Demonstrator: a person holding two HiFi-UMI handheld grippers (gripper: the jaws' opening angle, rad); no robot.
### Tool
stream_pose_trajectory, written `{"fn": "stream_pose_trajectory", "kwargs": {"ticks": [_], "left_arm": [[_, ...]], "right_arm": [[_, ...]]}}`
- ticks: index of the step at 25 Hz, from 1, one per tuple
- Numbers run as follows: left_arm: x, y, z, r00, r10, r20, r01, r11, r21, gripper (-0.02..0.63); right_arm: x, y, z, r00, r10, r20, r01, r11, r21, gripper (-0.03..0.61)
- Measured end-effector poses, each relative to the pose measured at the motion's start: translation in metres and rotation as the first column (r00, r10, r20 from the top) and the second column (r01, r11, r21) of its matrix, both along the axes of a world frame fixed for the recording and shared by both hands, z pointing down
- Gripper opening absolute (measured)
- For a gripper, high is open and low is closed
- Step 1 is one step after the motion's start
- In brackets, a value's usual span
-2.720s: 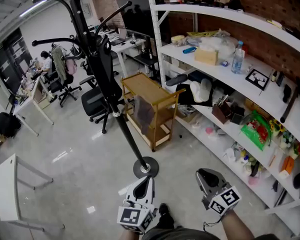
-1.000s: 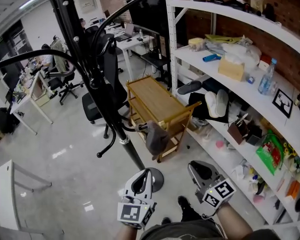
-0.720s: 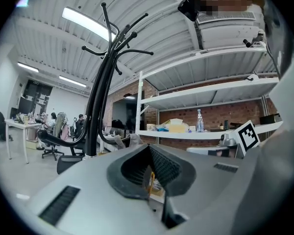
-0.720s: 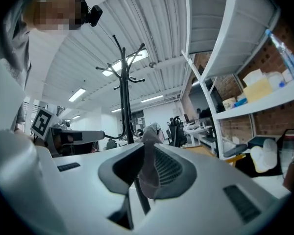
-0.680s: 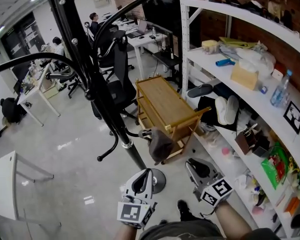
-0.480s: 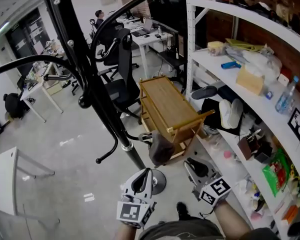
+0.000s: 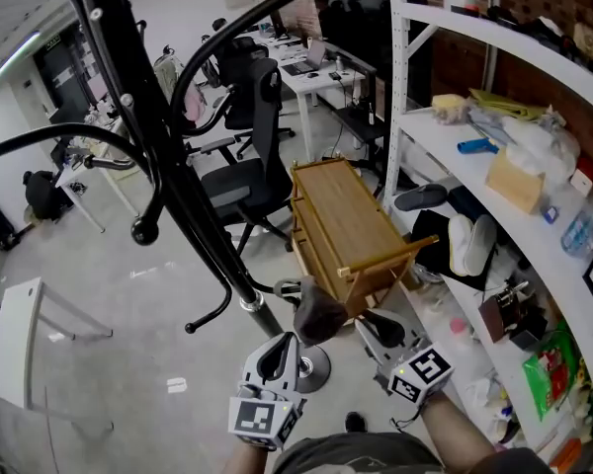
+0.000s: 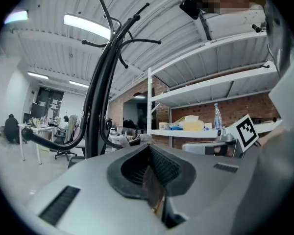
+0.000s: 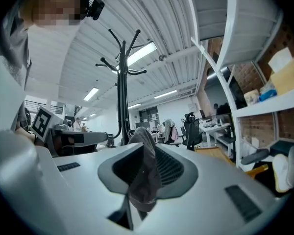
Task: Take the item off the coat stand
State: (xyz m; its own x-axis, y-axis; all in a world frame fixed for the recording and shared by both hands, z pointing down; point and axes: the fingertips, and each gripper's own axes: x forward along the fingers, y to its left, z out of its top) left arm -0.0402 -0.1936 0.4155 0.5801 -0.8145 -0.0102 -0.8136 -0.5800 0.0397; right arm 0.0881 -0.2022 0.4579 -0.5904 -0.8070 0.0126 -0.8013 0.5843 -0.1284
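The black coat stand [image 7: 190,205] rises ahead, its curved hooks spreading at the top. A grey-brown cloth item [image 7: 318,312] hangs by a low hook [image 7: 283,287] near the pole's ring. My right gripper [image 7: 364,318] sits close beside the item's right edge. In the right gripper view its jaws [image 9: 139,141] are shut on a fold of grey-brown cloth [image 9: 143,180], with the stand [image 9: 121,92] behind. My left gripper [image 7: 289,339] points up just below the item. In its own view it [image 8: 148,148] is shut, with a thin brown sliver in the seam.
A bamboo cart [image 7: 348,227] stands right behind the item. White shelving [image 7: 445,151] with shoes, boxes and a bottle fills the right side. A black office chair [image 7: 245,171] and desks lie beyond the stand. The stand's round base [image 7: 318,371] is by my feet, and a white table [image 7: 18,339] is at the left.
The view has closed in on the stand and cart. My right gripper has shifted left and up, nearer the hanging cloth item. The left gripper has barely moved.
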Motion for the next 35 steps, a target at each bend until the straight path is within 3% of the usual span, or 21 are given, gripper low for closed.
{"fn": "stream_pose_trajectory", "kwargs": {"ticks": [10, 13, 17, 22, 30, 33, 35], "left_arm": [[0.007, -0.019, -0.001, 0.999, -0.047, -0.009, 0.047, 0.999, -0.001, 0.008], [0.003, -0.024, -0.002, 0.996, -0.094, -0.002, 0.094, 0.994, -0.052, 0.008], [0.001, -0.031, 0.000, 0.994, -0.106, -0.027, 0.105, 0.994, -0.017, 0.008], [0.004, -0.035, -0.008, 0.993, -0.120, -0.023, 0.119, 0.993, -0.013, 0.008], [0.004, -0.034, 0.000, 0.991, -0.133, -0.030, 0.132, 0.990, -0.041, 0.008], [0.001, -0.032, 0.006, 0.987, -0.160, -0.010, 0.159, 0.985, -0.059, 0.008], [-0.002, -0.031, 0.011, 0.984, -0.176, 0.003, 0.175, 0.982, -0.073, 0.008]], "right_arm": [[-0.028, -0.023, 0.014, 0.984, -0.173, -0.050, 0.170, 0.984, -0.051, 0.171], [-0.035, -0.030, 0.016, 0.976, -0.205, -0.071, 0.202, 0.979, -0.038, 0.199], [-0.044, -0.040, 0.020, 0.964, -0.239, -0.116, 0.236, 0.971, -0.039, 0.216], [-0.053, -0.044, 0.026, 0.942, -0.304, -0.141, 0.299, 0.953, -0.055, 0.216], [-0.054, -0.047, 0.026, 0.934, -0.311, -0.177, 0.311, 0.950, -0.030, 0.213], [-0.050, -0.048, 0.025, 0.937, -0.301, -0.176, 0.301, 0.953, -0.024, 0.101], [-0.050, -0.048, 0.024, 0.937, -0.303, -0.174, 0.304, 0.952, -0.024, 0.087]]}}
